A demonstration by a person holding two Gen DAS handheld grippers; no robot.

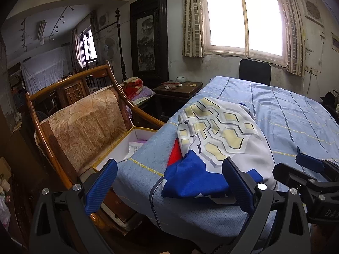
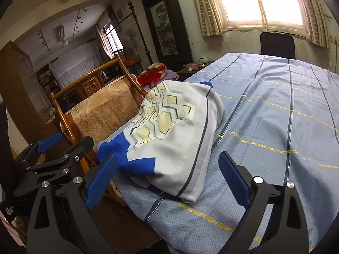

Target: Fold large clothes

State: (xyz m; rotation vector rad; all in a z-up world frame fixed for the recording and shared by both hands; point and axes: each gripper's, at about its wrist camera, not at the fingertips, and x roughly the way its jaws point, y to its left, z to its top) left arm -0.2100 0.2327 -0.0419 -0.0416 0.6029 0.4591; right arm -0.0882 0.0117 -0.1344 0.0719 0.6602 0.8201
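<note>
On the near left corner of the one blue striped bed (image 2: pixel 275 114) lies a single folded garment (image 2: pixel 175 131), white, yellow and blue. Two grippers face it, left gripper (image 1: pixel 169 182) and right gripper (image 2: pixel 167 180), both spread apart, gripping nothing.

- This is a bedroom in a home.
- A big bed (image 2: pixel 275 127) has a blue striped sheet on it.
- A window (image 1: pixel 243 19) with checked curtains (image 1: pixel 191 19) lets in bright light.
- A wooden chair (image 1: pixel 84 114) stands just beside the bed.
- A dark cabinet (image 1: pixel 148 40) with a picture on it stands by the wall.
- A small dark table (image 1: pixel 178 90) and a standing fan (image 2: pixel 131 40) are near.
</note>
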